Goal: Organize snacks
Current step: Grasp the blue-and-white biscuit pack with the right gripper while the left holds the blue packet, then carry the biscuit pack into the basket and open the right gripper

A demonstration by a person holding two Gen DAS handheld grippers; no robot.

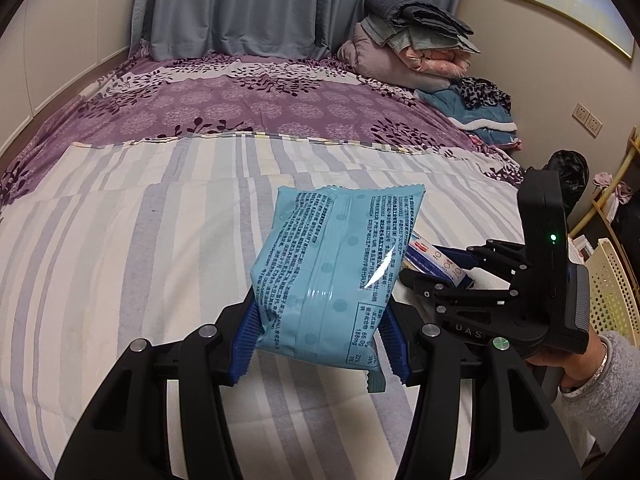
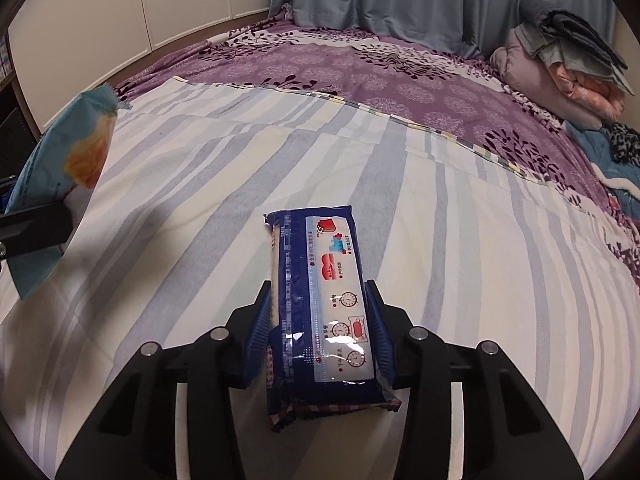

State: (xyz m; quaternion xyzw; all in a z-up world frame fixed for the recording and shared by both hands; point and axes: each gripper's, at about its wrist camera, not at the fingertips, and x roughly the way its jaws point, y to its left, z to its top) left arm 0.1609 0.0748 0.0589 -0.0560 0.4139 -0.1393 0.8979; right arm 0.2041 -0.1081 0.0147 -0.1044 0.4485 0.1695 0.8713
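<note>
Both snacks are picked up and held above the striped bed (image 2: 440, 240); neither has been put away yet, so the sorting itself seems to remain. The left gripper (image 1: 320, 344) has its fingers clamped on a light blue bag (image 1: 332, 272) at 12 o'clock in its view. The right gripper (image 2: 320, 336) has its fingers clamped on a dark blue packet (image 2: 324, 300). A cream perforated basket (image 1: 612, 292) sits at 3 o'clock in the left view; its contents cannot be seen.
</note>
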